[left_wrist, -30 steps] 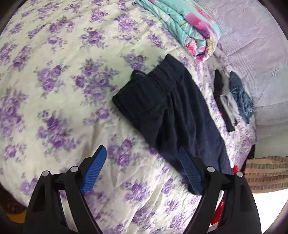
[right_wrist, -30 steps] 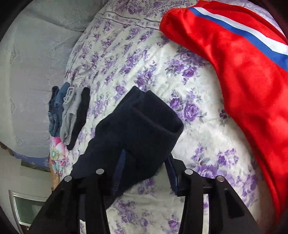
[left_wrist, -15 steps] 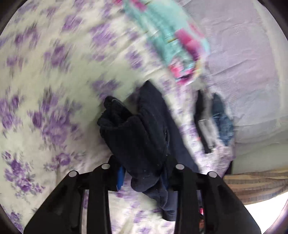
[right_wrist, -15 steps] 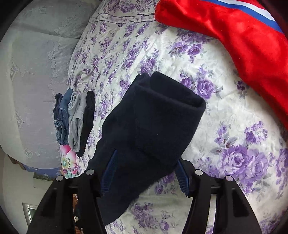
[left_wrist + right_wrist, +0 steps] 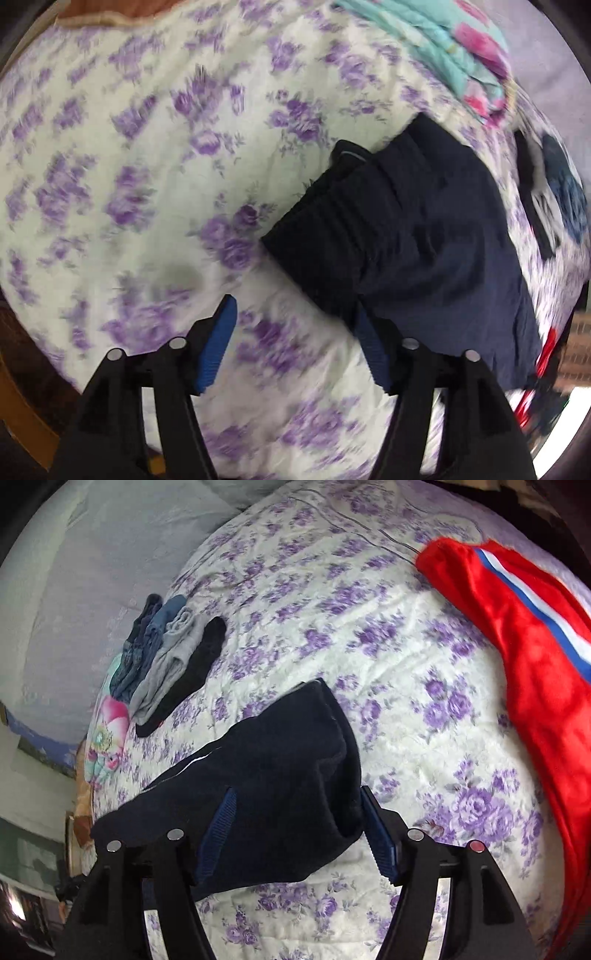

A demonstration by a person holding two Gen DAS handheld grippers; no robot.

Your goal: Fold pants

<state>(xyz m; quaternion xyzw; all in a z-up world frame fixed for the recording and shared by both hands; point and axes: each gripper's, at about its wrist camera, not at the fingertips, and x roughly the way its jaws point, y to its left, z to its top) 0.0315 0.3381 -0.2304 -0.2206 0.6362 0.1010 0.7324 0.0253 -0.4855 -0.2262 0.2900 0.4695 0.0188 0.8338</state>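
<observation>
Hand-held grippers point(image 5: 295, 343) point(image 5: 297, 829) apart over navy pants point(image 5: 424, 229).

Left wrist view's smeared, the floral bedspread point(image 5: 147, 184) all streaks. Red pants point(image 5: 546, 686) run off the right edge. Navy pants point(image 5: 273, 775) slip under the right gripper point(image 5: 297, 834); pad contact unclear.

We count one dark navy folded pants point(image 5: 266, 771), one red striped garment point(image 5: 535, 672), four small folded clothes point(image 5: 173, 653).
</observation>
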